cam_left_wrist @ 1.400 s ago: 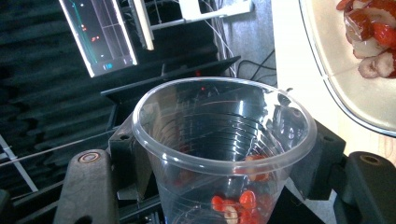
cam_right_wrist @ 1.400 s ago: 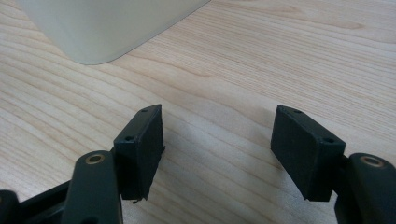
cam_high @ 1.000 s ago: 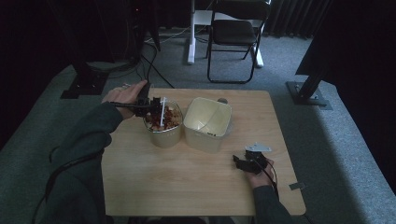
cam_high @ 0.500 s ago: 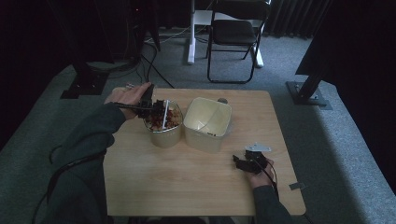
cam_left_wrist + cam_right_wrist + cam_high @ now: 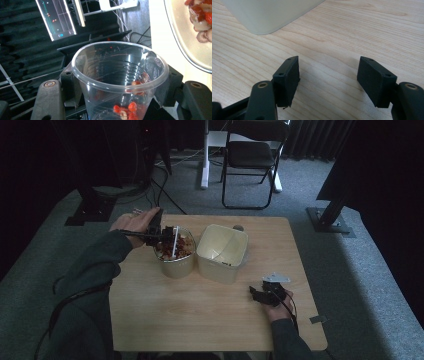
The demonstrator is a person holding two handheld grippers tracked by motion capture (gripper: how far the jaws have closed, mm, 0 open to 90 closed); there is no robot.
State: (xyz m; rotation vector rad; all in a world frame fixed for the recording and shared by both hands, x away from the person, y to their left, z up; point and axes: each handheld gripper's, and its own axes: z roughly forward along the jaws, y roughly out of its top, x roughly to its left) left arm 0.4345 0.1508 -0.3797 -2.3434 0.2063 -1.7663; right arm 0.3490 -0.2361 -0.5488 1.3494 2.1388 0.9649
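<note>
Tipping clear cup (image 5: 119, 82) over bowl (image 5: 174, 256)

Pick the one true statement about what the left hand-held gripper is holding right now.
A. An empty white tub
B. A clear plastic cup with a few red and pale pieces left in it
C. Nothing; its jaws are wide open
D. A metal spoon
B: the left gripper view shows the clear plastic cup clamped between the jaws of the left hand-held gripper, with a few red and pale pieces near its bottom.
</note>
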